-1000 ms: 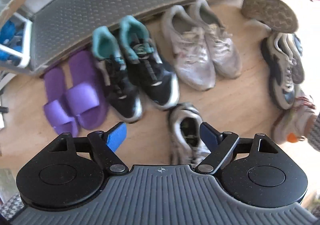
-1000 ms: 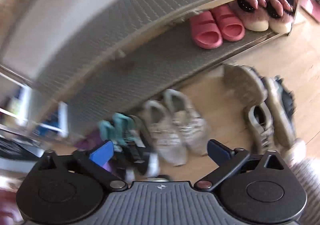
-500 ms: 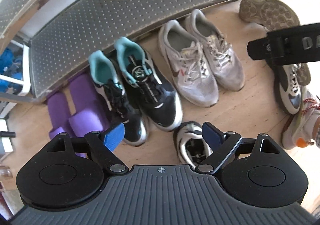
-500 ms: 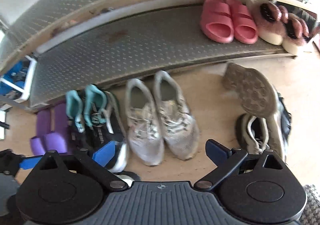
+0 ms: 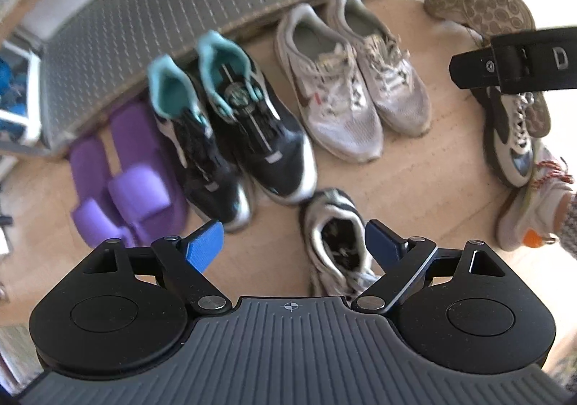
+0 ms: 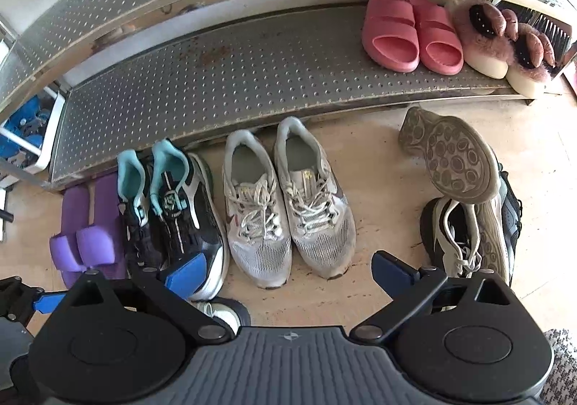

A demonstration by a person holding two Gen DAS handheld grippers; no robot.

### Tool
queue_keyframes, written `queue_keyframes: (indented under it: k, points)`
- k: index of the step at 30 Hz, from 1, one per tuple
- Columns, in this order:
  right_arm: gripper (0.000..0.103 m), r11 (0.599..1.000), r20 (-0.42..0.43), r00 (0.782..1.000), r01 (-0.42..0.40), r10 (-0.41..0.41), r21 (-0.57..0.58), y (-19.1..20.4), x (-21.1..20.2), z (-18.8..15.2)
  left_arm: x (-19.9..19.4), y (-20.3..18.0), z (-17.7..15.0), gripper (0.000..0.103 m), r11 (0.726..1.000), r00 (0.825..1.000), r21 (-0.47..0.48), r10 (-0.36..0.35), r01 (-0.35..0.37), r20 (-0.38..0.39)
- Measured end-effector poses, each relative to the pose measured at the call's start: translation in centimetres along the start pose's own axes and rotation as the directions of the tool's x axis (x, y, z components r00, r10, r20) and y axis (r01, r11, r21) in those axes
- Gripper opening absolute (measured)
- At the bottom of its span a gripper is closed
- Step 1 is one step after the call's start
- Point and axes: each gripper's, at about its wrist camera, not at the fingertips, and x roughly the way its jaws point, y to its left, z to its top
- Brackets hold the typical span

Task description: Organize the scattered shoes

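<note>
Left gripper (image 5: 294, 244) – jaws wide, empty – hangs over a stray sneaker (image 5: 337, 239), apparently next to lower and clamp

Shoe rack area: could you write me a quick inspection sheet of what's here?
Surface: pale floor before a metal rack.
Job's things: purple slides, black-teal sneakers and grey sneakers paired; loose sneaker; upturned shoe on another.
Clutter: nothing seen.
Grippers: left gripper open, loose sneaker beneath its fingers; right gripper open, empty.
Cables: nothing seen.
Surroundings: pink slides, furry slippers on rack.
</note>
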Motion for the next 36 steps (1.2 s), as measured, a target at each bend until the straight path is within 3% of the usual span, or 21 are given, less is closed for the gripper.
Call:
queue_keyframes:
  k: [3, 7, 19, 36]
  points:
    - [0.099, 0.999, -0.034, 0.999, -0.016, 0.015, -0.028, 0.4, 0.3, -0.5, 1.0, -0.3, -0.2, 0.09, 0.999, 0.997, -0.024, -0.046, 0.045, -0.06]
    - [0.099, 0.998, -0.043, 0.999, -0.033, 0.031, -0.058, 1.1, 0.1, -0.8, 1.6, -1.5, -0.5, 0.09, 0.999, 0.996, 0.008, -0.04, 0.041, -0.085]
    - [0.099, 0.999, -0.031, 0.999, -0.028, 0.027, -0.04, 0.2, -0.4, -0.8, 1.4, -3.7, -0.4, 0.091, 0.996, 0.999, 0.093, 0.013, -0.009, -0.048]
    - [0.099, 0.999, -0.038, 0.999, -0.025, 0.023, -0.046, 0.3, -0.3, -1.0, 1.1, -3.5, -0.1, 0.091, 0.992, 0.999, 0.122, 0.04, -0.037, -0.027]
